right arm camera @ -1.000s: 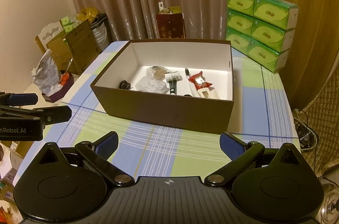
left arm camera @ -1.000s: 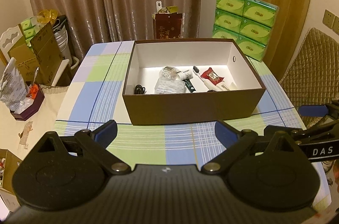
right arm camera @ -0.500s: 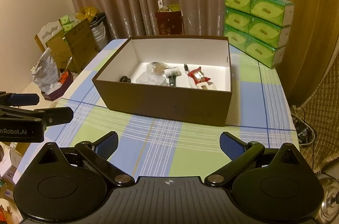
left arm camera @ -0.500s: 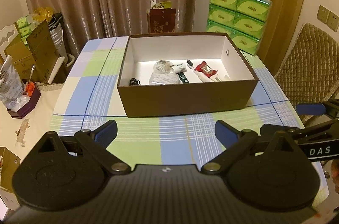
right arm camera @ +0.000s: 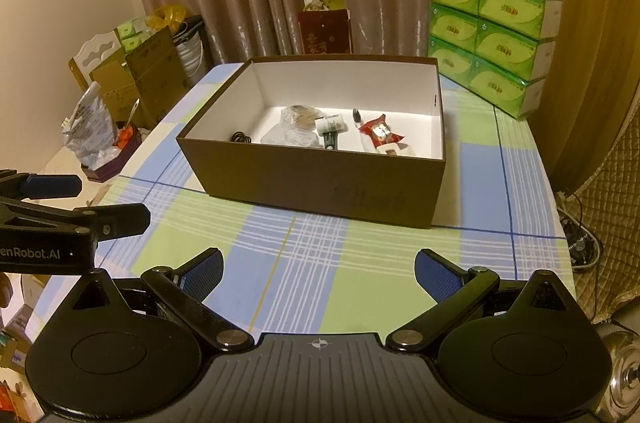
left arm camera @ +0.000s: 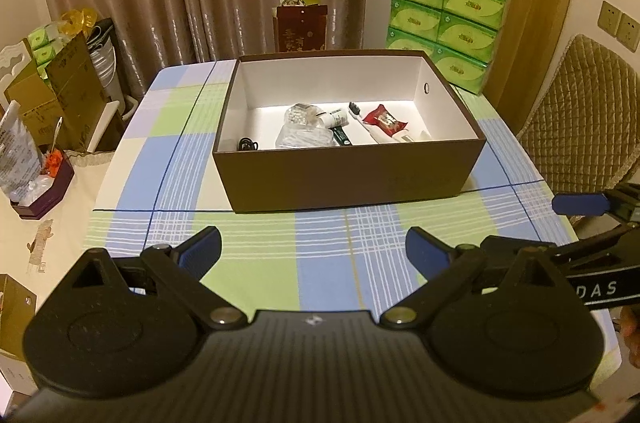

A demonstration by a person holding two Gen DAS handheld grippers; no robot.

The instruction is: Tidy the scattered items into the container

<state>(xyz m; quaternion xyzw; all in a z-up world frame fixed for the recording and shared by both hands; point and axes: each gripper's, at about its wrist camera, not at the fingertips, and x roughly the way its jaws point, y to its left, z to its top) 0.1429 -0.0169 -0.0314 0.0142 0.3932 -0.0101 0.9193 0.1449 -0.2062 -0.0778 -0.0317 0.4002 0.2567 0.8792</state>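
Left wrist view: the left gripper (left arm camera: pixel 313 247) hangs over the near part of the checked tablecloth (left arm camera: pixel 320 263), its blue-padded fingers spread wide with nothing between them. Beyond it, near the middle of the table, stands the brown box (left arm camera: pixel 348 175), open at the top and white inside. On its floor lie a black coil (left arm camera: pixel 247 144) at the left, a clear plastic bag (left arm camera: pixel 302 133), a small white bottle (left arm camera: pixel 335 117), a toothbrush (left arm camera: pixel 360 119) and a red wrapper (left arm camera: pixel 385 121) toward the right (all gathered along the near wall). The right gripper (left arm camera: pixel 580 223) enters at the right edge. A stack of green tissue packs (left arm camera: pixel 448 27) sits at the far right corner.

Right wrist view: the right gripper (right arm camera: pixel 318 269) is likewise held open and empty above the near cloth (right arm camera: pixel 304 255). The box (right arm camera: pixel 320 179) sits farther off, a little left of centre, the same items on its floor. The left gripper (right arm camera: pixel 60 199) shows at the left edge, its fingers apart. The tissue packs (right arm camera: pixel 492 35) stand to the far right.
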